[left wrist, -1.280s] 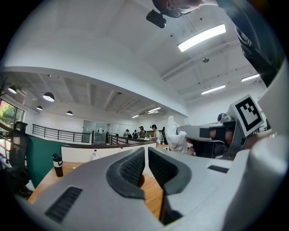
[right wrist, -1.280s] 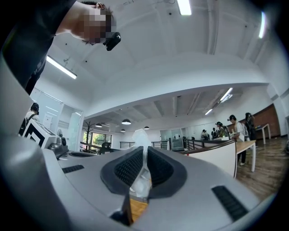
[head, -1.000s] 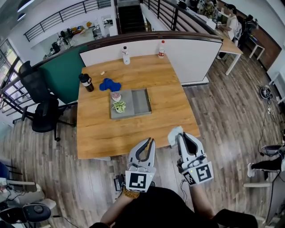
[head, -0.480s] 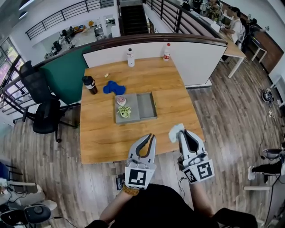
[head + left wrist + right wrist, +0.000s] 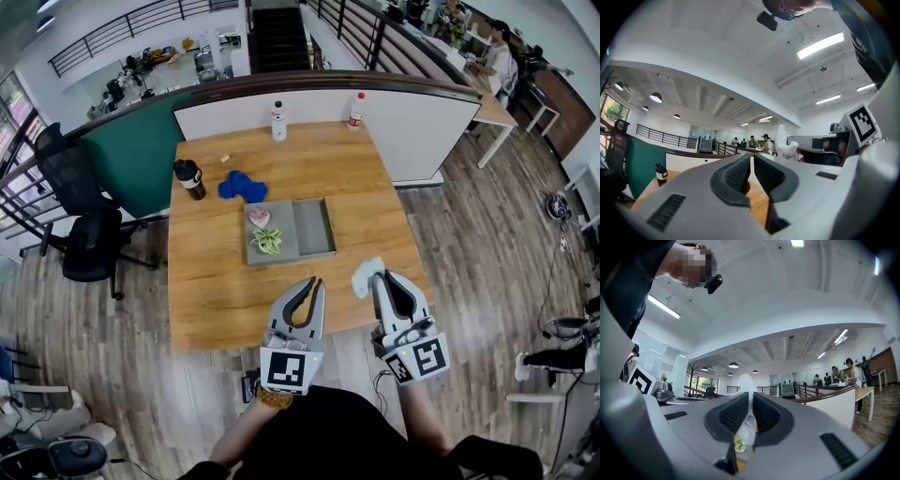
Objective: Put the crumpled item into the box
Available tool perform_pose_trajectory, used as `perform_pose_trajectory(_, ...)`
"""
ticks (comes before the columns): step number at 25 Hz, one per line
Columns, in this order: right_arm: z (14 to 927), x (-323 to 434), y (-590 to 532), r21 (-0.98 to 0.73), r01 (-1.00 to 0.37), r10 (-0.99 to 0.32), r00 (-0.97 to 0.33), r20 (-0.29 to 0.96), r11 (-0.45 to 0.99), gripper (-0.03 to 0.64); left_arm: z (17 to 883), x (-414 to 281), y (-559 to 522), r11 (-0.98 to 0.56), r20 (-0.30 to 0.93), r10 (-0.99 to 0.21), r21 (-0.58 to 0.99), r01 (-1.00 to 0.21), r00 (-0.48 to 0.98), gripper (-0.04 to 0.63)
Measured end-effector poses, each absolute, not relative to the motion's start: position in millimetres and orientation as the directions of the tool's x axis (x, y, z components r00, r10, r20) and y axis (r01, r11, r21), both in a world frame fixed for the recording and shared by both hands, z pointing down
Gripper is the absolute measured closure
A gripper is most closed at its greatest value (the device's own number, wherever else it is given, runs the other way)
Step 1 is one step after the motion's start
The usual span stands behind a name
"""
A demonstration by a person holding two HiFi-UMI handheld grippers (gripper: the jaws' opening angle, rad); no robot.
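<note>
Tumbler (image 5: 190, 178), black, upright near the desk's (image 5: 211, 286) left edge.

Cloth (image 5: 242, 185), blue, bunched, just right of the tumbler and beyond the box.

Box (image 5: 315, 228), grey, shallow, two compartments, at the middle of the desk. The left compartment holds a pinkish object (image 5: 259, 217) and a green-and-white object (image 5: 267, 240). The right compartment is bare.

Bottles (image 5: 278, 120), two, upright along the far edge.

Left tongs (image 5: 316, 282), held above the near edge of the desk. The pads are drawn in to a thin slit with nothing between them.

Crumpled plastic wrapper (image 5: 366, 277), white to translucent. It is pinched between the pads of the right tongs and sticks up past their tips. It is in the air over the near right part of the desk, well short of the box and to its right.

Right tongs (image 5: 377, 278), clamped on the wrapper, beside the left tongs and pointing toward the far edge.

Status, as judged: the wrapper is picked up and off the desk, so the grasp is done. What is left is the carry forward and leftward to the box, the release, most likely into the bare right compartment, and the withdrawal.
</note>
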State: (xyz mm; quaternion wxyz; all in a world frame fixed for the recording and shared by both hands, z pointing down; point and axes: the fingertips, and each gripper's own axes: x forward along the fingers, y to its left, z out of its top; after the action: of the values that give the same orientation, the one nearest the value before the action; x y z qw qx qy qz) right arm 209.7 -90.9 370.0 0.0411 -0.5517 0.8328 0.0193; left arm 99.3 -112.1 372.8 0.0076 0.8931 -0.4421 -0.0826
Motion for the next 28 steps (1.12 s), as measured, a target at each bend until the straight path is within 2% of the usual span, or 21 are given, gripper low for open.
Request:
perform_pose_trajectory(9, 374, 171, -118, 0.012, -0.912, -0.912, -0.409, -0.041, 0.409, 0.58, 369, 76, -138, -0.622, -0.164, -0.782, 0.152, -0.768, 0.601, 0.554)
perform_pose_trajectory(17, 361, 139, -149, 0.111, -0.914, -0.917, -0.397, -0.041, 0.391, 0.58, 389, 46, -169, -0.611, -0.153, -0.791, 0.245, -0.752, 0.593, 0.554)
perform_pose_trajectory(21, 347, 122, -153, 0.201, -0.904, -0.916, -0.397, -0.06, 0.378, 0.58, 393, 40, -179, -0.614, -0.157, -0.788, 0.249, -0.749, 0.595, 0.554)
perform_pose_trajectory(28, 357, 106, -175, 0.19, -0.88, -0.889, -0.454, -0.07, 0.435, 0.58, 402, 34, -195, -0.602, -0.156, -0.798, 0.224, -0.766, 0.582, 0.554)
